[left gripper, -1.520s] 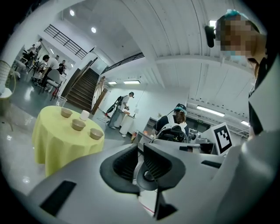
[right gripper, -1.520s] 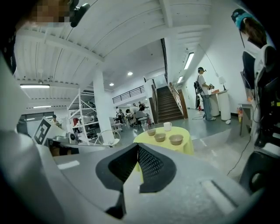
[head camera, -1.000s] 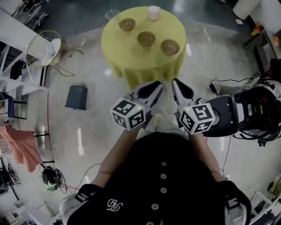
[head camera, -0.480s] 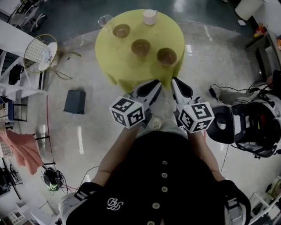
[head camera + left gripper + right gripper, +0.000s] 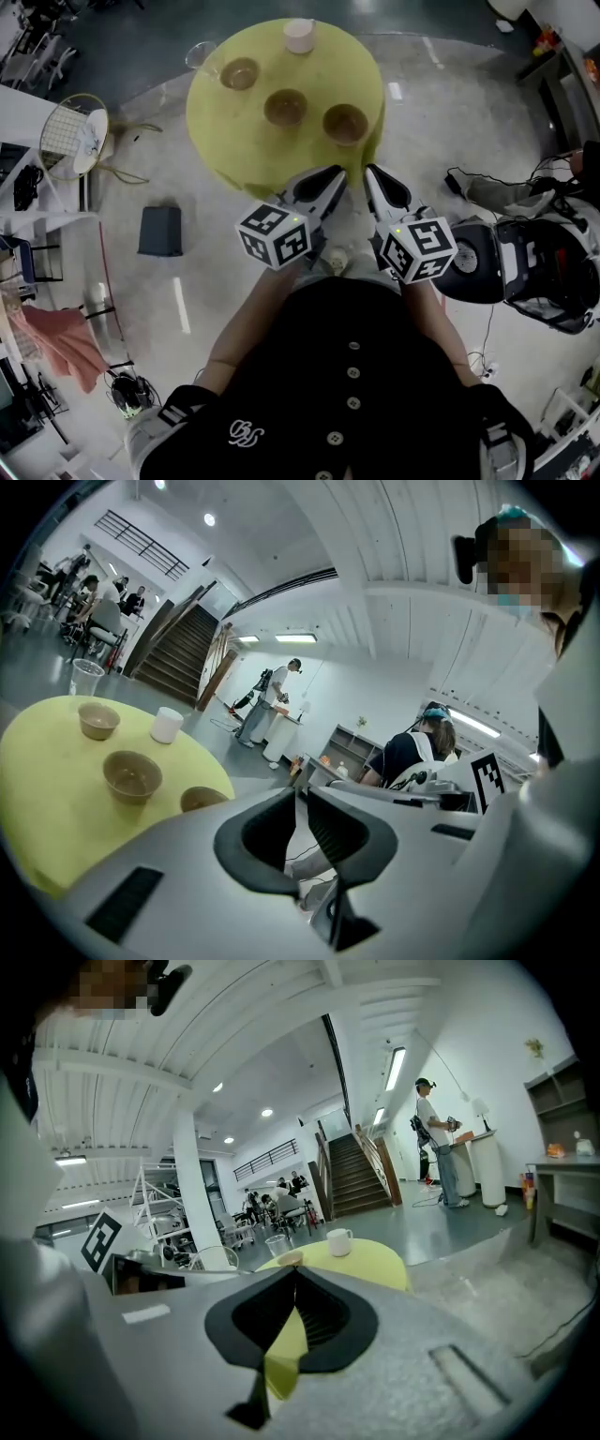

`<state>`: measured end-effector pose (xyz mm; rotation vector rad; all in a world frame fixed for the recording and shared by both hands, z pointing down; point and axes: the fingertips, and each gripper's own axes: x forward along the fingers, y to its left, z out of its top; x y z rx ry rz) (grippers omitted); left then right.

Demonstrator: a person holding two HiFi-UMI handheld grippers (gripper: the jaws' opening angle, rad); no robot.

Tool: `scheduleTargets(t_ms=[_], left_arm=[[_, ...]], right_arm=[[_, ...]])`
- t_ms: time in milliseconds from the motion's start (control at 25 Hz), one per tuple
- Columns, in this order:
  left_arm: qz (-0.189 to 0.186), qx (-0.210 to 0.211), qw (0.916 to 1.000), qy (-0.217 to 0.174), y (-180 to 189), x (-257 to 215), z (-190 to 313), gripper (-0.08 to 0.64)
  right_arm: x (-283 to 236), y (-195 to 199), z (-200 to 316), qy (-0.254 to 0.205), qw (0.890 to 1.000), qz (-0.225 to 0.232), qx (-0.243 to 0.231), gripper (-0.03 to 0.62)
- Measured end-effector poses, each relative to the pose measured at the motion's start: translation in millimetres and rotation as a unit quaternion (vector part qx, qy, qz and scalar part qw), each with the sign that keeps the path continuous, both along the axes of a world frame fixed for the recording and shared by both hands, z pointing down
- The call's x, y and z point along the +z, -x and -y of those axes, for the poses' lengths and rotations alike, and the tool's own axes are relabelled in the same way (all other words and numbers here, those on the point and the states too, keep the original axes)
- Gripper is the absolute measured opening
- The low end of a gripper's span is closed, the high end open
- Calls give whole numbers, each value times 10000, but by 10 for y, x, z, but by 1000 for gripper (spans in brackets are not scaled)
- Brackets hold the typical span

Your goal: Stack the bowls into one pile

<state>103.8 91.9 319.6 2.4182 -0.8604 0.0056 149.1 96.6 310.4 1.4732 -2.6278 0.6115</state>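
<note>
Three brown bowls stand apart in a row on the round yellow table [image 5: 234, 155]: the left bowl [image 5: 240, 72], the middle bowl [image 5: 285, 107] and the right bowl [image 5: 345, 123]. The left gripper view shows them as well: left bowl [image 5: 98, 720], middle bowl [image 5: 132, 775], right bowl [image 5: 202, 799]. My left gripper [image 5: 335, 175] hovers at the table's near edge, its jaws a narrow slit apart and empty. My right gripper [image 5: 370, 174] is beside it, shut on nothing. Both point at the table, short of the bowls.
A white cup [image 5: 299, 36] and a clear plastic cup [image 5: 202, 56] stand at the table's far side. On the floor lie a dark box [image 5: 159, 230] at the left and black-and-white equipment [image 5: 525, 267] with cables at the right. People stand in the background.
The table has slid down and left in the head view and looks nearer. Both grippers now reach its near edge. Their jaws look unchanged.
</note>
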Motion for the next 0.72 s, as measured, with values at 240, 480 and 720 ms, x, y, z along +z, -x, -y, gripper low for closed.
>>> scheduleTargets(t_ms=[240, 480, 720], left_arm=[[113, 249, 9995, 161, 96, 87, 350, 48], [178, 577, 9976, 352, 180, 209, 672, 48], [193, 729, 9959, 491, 299, 318, 1002, 49]], right_arm=[[117, 9, 349, 213, 9989, 62, 404, 5], [228, -50, 638, 426, 9942, 92, 985, 5], [359, 27, 875, 643, 9890, 65, 1327, 5]])
